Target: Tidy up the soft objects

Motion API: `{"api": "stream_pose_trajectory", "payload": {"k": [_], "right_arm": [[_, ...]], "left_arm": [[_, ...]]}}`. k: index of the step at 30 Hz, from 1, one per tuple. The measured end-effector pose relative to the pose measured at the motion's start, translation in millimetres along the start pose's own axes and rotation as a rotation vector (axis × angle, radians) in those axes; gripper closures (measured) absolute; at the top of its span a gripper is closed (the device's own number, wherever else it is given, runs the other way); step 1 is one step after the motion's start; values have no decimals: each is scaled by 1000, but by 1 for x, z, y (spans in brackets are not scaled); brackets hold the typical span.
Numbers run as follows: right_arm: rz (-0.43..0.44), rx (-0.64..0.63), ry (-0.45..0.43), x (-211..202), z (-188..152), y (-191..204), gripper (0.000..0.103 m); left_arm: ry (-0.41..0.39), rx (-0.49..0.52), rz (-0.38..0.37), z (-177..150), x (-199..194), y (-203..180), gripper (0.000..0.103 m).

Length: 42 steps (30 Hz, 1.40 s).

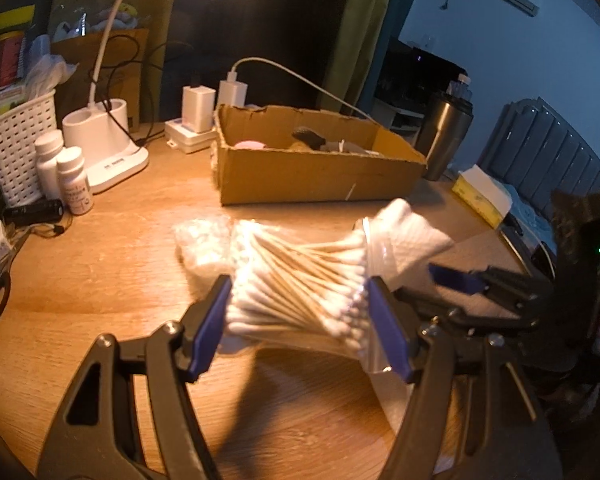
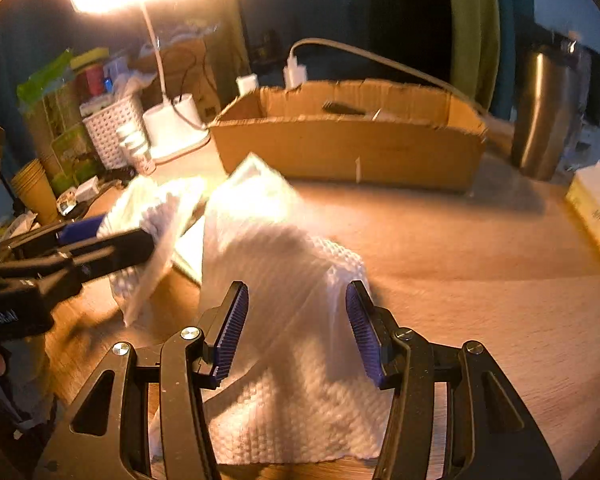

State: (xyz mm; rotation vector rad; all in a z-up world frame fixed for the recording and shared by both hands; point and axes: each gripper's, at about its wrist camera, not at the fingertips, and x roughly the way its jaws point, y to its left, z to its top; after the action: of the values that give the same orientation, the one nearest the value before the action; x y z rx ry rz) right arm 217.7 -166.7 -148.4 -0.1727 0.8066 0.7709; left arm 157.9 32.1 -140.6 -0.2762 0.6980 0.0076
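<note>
While the left gripper [image 1: 300,320] is angled down over the wooden table [image 1: 100,264], a clear bag of cotton swabs [image 1: 300,280] is pinched between its blue pads [image 1: 208,328], one pad pressed on each end of the bundle, the jaws roughly half open around it. Nearest the cardboard box's front wall, on the table, a second small packet of cotton [image 1: 200,240] is seen just behind the swab bag. The right gripper [image 2: 296,328] is likewise tilted downward, and a crumpled white paper towel [image 2: 284,280] is draped between its ribbed blue pads [image 2: 232,332]; the left pad is seen against the towel, but whether the right pad presses on it cannot be told. In the right wrist view the left gripper is seen to the left of the towel, reaching in across the table. Beyond both grippers the cardboard box [image 1: 316,172] is set open-topped, with a few small items inside. Left of the box a white lamp base [image 1: 108,144] and two white bottles [image 1: 64,168] are placed; right of it a steel tumbler [image 1: 444,136] is stood.
</note>
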Motion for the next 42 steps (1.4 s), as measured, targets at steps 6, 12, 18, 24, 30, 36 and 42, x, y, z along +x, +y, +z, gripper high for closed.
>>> {"api": "stream_pose_trajectory", "payload": {"k": [6,12,18,24,30,36,42], "right_arm": [[-34,-38,-11,-6,-1,5,98],[-86,-17,-60,-24,0,-11,99],[-197,16,-125,-52,2,-34,99],[-239,61,-70,-52,-11,-55,78],[-224,64,-12,-35,-21,-51,34],[-238,49,97,-9,-17,-55,33],[-236,29,101,-7,-15,-52,41]], "left_arm": [[-21,-20,3,0,-9,14,35],[-40,-26,11,2,-16,21,35],[-57,-24,17,4,-23,20,35],[-75,-14,6,6,-29,13,35],[-81,3,0,7,-32,5,35],[-98,10,7,11,-36,1,34],[-111,3,17,13,-39,1,35]]}}
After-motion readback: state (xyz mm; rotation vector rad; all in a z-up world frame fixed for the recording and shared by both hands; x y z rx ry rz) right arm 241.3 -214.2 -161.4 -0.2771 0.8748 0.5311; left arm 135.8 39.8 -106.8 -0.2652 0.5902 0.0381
